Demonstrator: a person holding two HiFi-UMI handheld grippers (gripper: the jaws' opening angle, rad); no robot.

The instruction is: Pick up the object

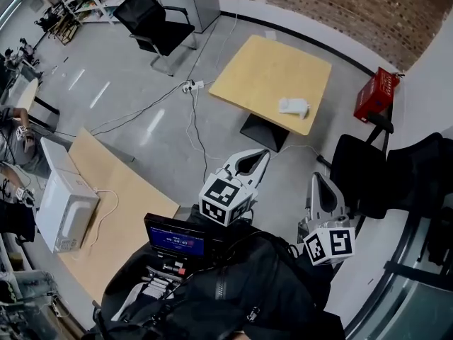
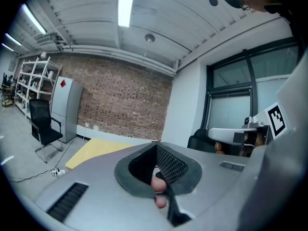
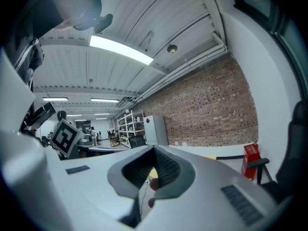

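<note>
Approach stage: small white lumpy object (image 1: 293, 105) lies near edge of square light-wood worktop (image 1: 255, 69), well ahead of both grippers. Left gripper (image 1: 263, 153) and right gripper (image 1: 316, 176) clenched, jaws together, empty. Next: likely close in, spread jaws around object.

Legible text: none
Small screen (image 1: 175, 237): white lines on blue, too small to read
Red crate (image 1: 376, 94): white print, unreadable
Left marker cube (image 1: 226, 200), right marker cube (image 1: 330, 245): black-and-white square codes, no letters
Grey cabinet (image 2: 65, 109): red diamond sign (image 2: 62, 83), wording indiscernible
</note>
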